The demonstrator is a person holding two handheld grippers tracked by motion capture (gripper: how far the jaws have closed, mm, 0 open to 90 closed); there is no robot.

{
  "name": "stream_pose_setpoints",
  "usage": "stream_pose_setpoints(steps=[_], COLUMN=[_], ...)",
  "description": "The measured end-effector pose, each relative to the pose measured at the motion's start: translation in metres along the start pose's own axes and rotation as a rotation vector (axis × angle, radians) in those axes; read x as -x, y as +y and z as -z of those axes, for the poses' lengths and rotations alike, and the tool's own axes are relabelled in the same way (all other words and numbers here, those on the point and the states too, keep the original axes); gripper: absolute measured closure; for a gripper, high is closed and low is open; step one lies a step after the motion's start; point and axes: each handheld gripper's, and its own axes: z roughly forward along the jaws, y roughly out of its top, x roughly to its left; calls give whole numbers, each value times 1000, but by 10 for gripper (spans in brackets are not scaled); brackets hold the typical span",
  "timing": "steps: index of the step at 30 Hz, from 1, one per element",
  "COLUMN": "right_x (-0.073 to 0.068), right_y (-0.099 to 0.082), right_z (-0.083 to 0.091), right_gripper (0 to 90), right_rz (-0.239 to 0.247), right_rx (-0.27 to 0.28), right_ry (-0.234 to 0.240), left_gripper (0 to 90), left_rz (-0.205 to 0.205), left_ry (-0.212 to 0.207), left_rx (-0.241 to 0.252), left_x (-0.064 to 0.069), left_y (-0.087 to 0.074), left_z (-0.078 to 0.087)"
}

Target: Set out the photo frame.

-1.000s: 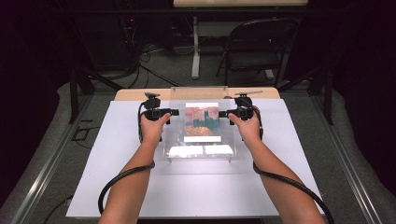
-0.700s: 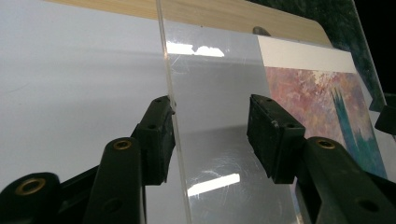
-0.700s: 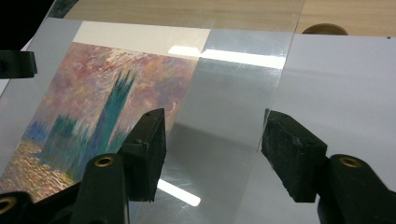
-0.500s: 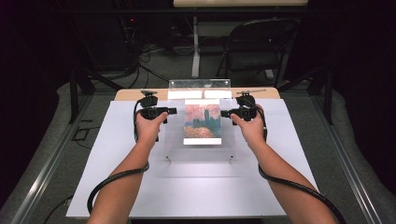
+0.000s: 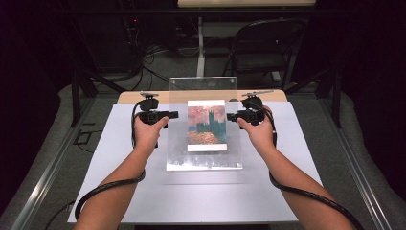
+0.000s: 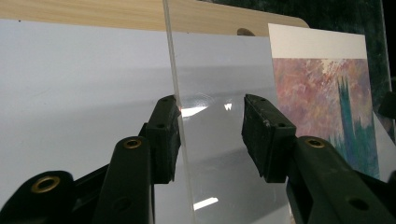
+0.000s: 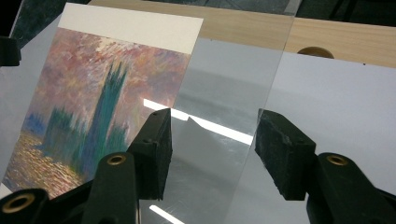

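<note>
High view is showing a person at a white table (image 5: pixel 119 191), with one gripper in each hand. On the left, the left gripper (image 5: pixel 172 115) is reaching the left edge of a clear acrylic frame (image 5: pixel 203 160) that is standing tilted above the table. In the left gripper view, its jaws have just been closing and the frame's edge is passing between them, close against the left pad (image 6: pixel 166 135); I cannot say if that pad is really pressing, and the other pad is staying apart from the sheet. In the middle, a painted print (image 5: pixel 207 125) with a white border is sitting inside the frame. On the right, the right gripper (image 5: pixel 232 116) is doing the same at the right edge: jaws have just been closing, half open, with the clear sheet between the pads and not clamped.
</note>
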Motion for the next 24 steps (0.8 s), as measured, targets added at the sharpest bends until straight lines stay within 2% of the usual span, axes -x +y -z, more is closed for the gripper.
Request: stream_pose_setpoints(steps=[5, 11, 18, 24], right_x=[-5, -8, -15, -18], right_y=[-2, -6, -9, -12], right_z=[6, 17, 28, 38], right_gripper=[471, 497, 508, 539], right_rz=[2, 13, 61, 74], right_rx=[11, 30, 46, 64], right_ry=[-19, -20, -25, -21], left_gripper=[577, 591, 608, 626], left_rz=[-20, -44, -72, -92], left_ry=[0, -7, -8, -16], left_rx=[6, 19, 38, 56], left_x=[4, 8, 13, 16], left_y=[-2, -5, -11, -17], left_z=[5, 14, 26, 37])
